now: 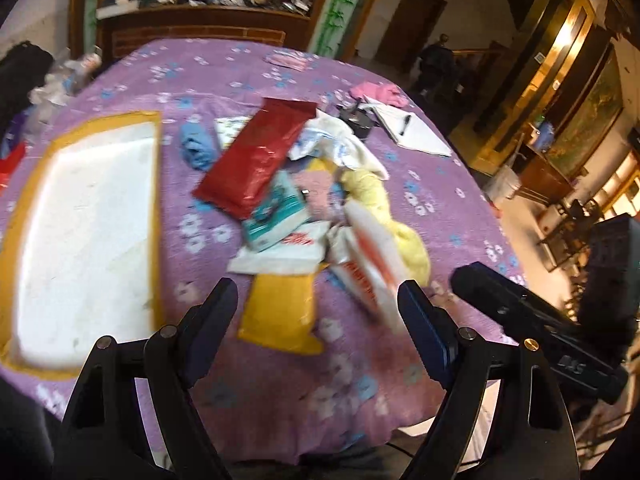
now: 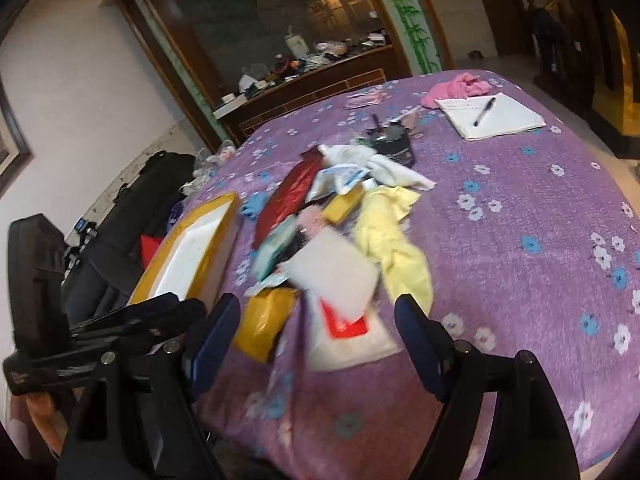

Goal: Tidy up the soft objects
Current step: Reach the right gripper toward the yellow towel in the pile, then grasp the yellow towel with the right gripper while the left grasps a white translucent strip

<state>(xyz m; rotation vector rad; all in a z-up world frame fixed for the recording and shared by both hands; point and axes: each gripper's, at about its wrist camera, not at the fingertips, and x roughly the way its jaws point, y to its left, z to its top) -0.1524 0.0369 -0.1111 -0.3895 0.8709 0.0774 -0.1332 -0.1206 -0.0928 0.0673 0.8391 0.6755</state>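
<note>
Both grippers are held above the near edge of a tabletop (image 1: 280, 400) covered by a purple flowered cloth. The left gripper (image 1: 318, 312) is seen with its jaws spread wide and nothing between them; the right gripper (image 2: 316, 328) is likewise spread wide and empty. A heap of soft things is piled at the middle of the tabletop: a red packet (image 1: 252, 156) lies on top toward the far side, a yellow cloth (image 1: 376, 196) is draped along the right of the heap, a white cloth (image 2: 380, 164) sits at its far end, and a blue cloth (image 1: 196, 148) lies just left of it. A yellow packet (image 1: 280, 312) lies nearest the near edge, beside a blurred white packet with red print (image 2: 344, 320). A white tray with a yellow rim (image 1: 154, 208) rests along the left edge. A notepad (image 2: 496, 116) with a pen (image 2: 484, 111) and a pink cloth (image 2: 460, 86) are placed near the far right corner.
</note>
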